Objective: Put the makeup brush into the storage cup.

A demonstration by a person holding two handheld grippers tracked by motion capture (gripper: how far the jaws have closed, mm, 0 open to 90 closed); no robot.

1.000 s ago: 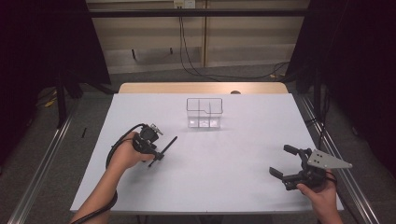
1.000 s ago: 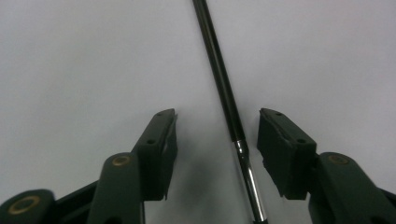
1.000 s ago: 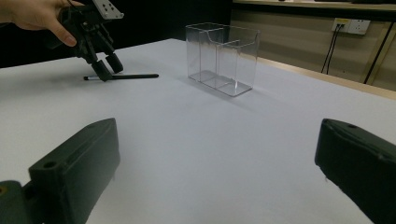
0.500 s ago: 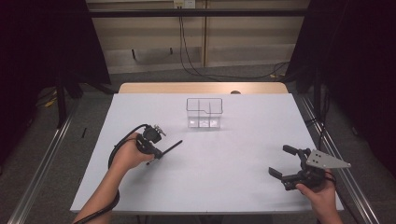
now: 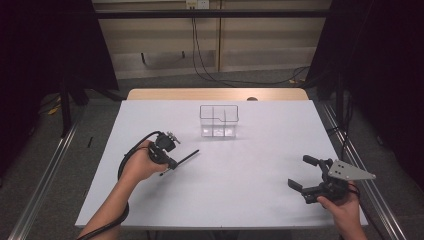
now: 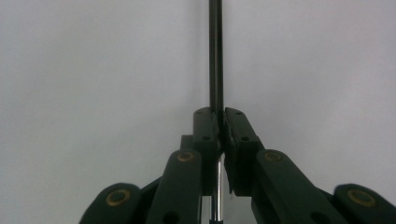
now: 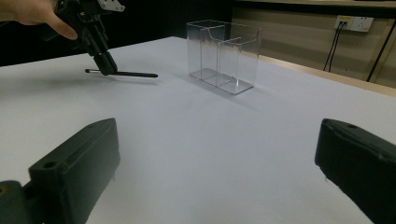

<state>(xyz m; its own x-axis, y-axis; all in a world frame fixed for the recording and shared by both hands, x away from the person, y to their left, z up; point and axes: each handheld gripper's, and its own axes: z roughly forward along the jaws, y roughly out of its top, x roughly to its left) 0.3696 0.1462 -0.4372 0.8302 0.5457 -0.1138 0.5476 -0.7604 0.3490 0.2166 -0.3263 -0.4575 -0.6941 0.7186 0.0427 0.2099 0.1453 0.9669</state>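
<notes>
Left tool (image 5: 170, 161): jaws together, clamped on a thin black pen (image 5: 186, 157). They have just been closing, with the pen between them. In the left gripper view the pen (image 6: 215, 56) runs straight out ahead between the pads, gripped near one end, so most of its length projects forward; this likely suits dropping it end-first into a container.

Pen, position: low over the white desk (image 5: 250, 200), left of centre, lying nearly level and at or just above the surface; contact cannot be told. The right gripper view shows it (image 7: 133, 73) under the left tool (image 7: 103, 63), a short end sticking out behind the jaws.

Clear organizer box (image 5: 219, 120): upright, divided into compartments, empty, near the far middle of the desk, apart from the pen. Probable destination.

Right tool (image 5: 307, 176): jaws wide apart, holding nothing, at the near right edge of the desk, well apart from the pen and box; apparently waiting.
</notes>
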